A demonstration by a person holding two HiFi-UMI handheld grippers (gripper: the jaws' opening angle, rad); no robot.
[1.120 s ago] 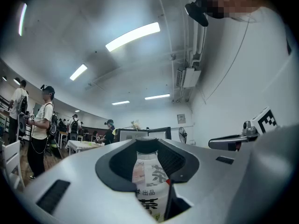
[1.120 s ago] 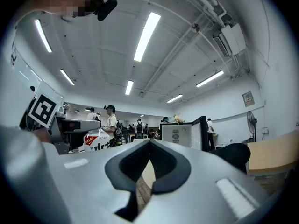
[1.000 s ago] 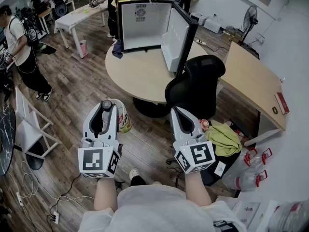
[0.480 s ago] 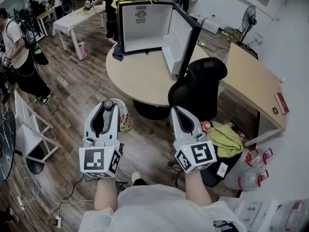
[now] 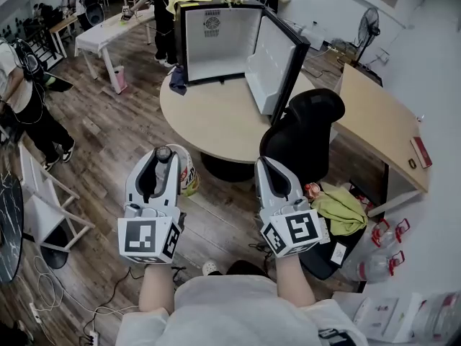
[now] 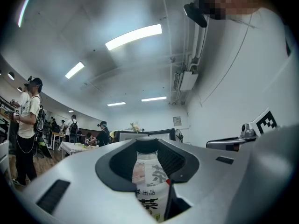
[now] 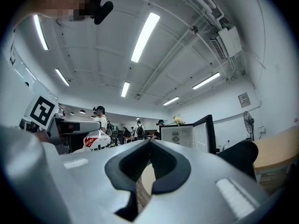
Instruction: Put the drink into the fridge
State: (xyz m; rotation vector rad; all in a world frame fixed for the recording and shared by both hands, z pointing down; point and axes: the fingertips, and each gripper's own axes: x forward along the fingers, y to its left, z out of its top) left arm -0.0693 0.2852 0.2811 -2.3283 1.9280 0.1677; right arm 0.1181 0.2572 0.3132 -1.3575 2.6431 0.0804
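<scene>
The drink is a clear bottle (image 5: 175, 170) with a dark cap and a printed label, and my left gripper (image 5: 160, 158) is shut on it. In the left gripper view the bottle (image 6: 148, 181) stands upright between the jaws. My right gripper (image 5: 263, 163) is shut with nothing in it, level with the left one. Both hang over the wooden floor, short of the round table (image 5: 216, 114). The small black fridge (image 5: 216, 38) stands on the table's far side with its door (image 5: 277, 63) swung open to the right. The right gripper view shows the fridge (image 7: 180, 136) ahead.
A black office chair (image 5: 306, 132) stands at the table's right, in front of my right gripper. A wooden desk (image 5: 378, 121) lies further right. A green cloth (image 5: 338, 207) and water bottles (image 5: 374, 258) lie on the floor. A person (image 5: 29, 99) stands at left near a white frame (image 5: 43, 200).
The table and fridge have come a little closer and shifted right in the head view. The person at left has drifted toward the edge. Both grippers keep their pose and hold.
</scene>
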